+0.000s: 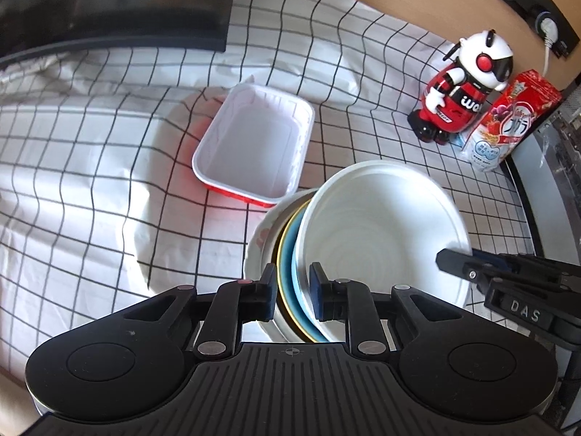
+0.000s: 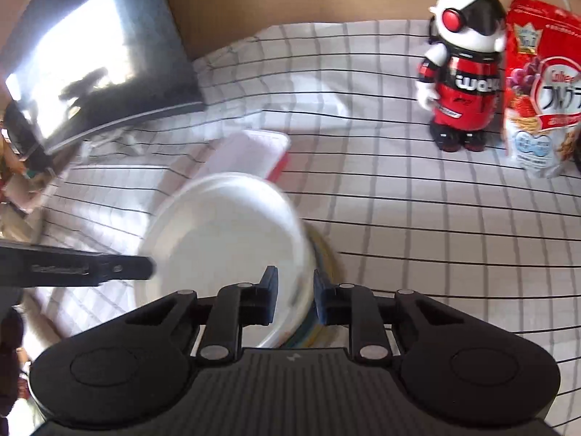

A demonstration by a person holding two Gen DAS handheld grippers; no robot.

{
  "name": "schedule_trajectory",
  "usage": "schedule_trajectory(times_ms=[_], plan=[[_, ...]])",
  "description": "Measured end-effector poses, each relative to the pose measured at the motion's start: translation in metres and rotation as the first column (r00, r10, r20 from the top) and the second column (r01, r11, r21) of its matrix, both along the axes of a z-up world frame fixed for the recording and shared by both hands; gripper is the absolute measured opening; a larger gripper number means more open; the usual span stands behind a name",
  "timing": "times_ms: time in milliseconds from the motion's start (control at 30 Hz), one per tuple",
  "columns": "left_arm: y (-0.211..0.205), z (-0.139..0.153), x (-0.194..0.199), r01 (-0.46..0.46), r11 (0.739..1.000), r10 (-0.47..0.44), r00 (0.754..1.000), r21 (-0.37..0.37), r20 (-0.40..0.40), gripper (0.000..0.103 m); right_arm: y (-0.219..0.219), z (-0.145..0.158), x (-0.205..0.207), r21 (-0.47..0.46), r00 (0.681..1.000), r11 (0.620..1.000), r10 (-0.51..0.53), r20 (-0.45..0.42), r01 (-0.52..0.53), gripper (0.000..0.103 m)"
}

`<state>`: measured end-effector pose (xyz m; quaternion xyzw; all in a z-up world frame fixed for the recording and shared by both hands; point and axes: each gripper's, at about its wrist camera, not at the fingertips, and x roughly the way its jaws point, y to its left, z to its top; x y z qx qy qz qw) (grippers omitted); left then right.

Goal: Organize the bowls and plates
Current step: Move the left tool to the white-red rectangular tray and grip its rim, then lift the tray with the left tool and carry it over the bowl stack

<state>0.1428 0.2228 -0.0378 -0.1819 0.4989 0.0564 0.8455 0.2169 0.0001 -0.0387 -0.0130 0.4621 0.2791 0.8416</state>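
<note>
Left wrist: stacked plates [image 1: 290, 254] between claw [image 1: 292, 292] fingers

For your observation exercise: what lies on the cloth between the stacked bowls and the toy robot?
Only bare checked cloth, seen in both views, between the bowls and the toy robot.

Robot toy [image 1: 461, 87], cereal bag [image 1: 508, 120], checked cloth [image 1: 90, 181], dark monitor [image 1: 109, 3]

Left black two-finger gripper [image 1: 292, 292]: angled steeply down, jaws narrow, pads clamped across the rims of the nested dishes. Right black two-finger gripper [image 2: 295, 299]: also pitched down, jaws drawn close, pads pinching the rim of the white dish. Fingertips of each visible in the other's view.
</note>
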Motion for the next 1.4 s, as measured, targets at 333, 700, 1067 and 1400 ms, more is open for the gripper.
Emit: schedule_trajectory(times_ms=[333, 700, 1067, 1400], plan=[[0.026, 0.049, 0.006, 0.104, 0.982, -0.088, 0.991, -0.157, 0.104, 0.022, 0.0, 0.045, 0.035, 0.078, 0.992, 0.993, 0.095, -0.088, -0.088, 0.04], [0.093, 0.061, 0.109, 0.076, 0.987, -0.082, 0.996, 0.139, 0.034, 0.022, 0.096, 0.062, 0.161, -0.139, 0.971, 0.989, 0.007, -0.237, -0.041, 0.074], [0.126, -0.042, 0.143, 0.0, 0.996, 0.009, 0.996, 0.092, -0.093, 0.022, 0.17, -0.035, 0.207, -0.16, 0.873, 0.979, 0.033, -0.486, -0.125, 0.078], [0.126, -0.071, 0.156, 0.0, 0.998, 0.009, 0.988, 0.064, -0.152, 0.024, 0.19, -0.085, 0.222, -0.202, 0.82, 0.969, 0.002, -0.572, -0.143, 0.056]])
